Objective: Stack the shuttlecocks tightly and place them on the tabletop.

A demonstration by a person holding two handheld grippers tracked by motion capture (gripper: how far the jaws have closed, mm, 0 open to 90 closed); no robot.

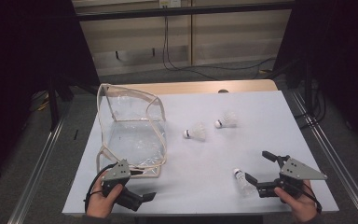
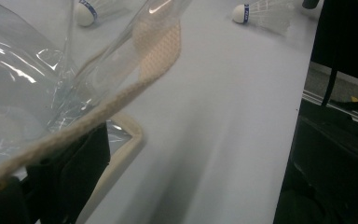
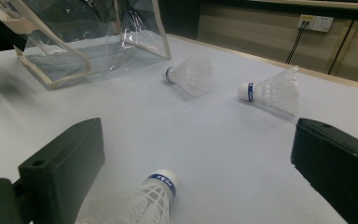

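At the left of the table (image 1: 261,100), which is covered in a pale sheet, stands a clear plastic bag (image 1: 133,130) with cream fabric piping along its edges and a cream woven strap (image 2: 98,109). It sits upright but slumped, its mouth tipped open and its walls creased and glinting. The left gripper (image 1: 137,196) lies at the bag's near corner, held low at the table's front edge. In the left gripper view one black jaw sits right behind the strap and against the piped base of the bag; whether the jaws are spread or pinching the strap cannot be told.

Right of the bag lie three white feathered shuttlecocks, each with a white cork tip and a blue band. The middle shuttlecock (image 1: 196,133) lies on its side near the bag, tip pointing towards it. The far shuttlecock (image 1: 227,120) lies just beyond and to the right, also tip to the left, and apart from the first.

The near shuttlecock (image 1: 241,180) lies towards the front right, tip pointing away from the person. The right gripper (image 1: 257,168) has its jaws spread wide on either side of it; in the right gripper view the cork (image 3: 162,179) sits between the two black jaws, touching neither.
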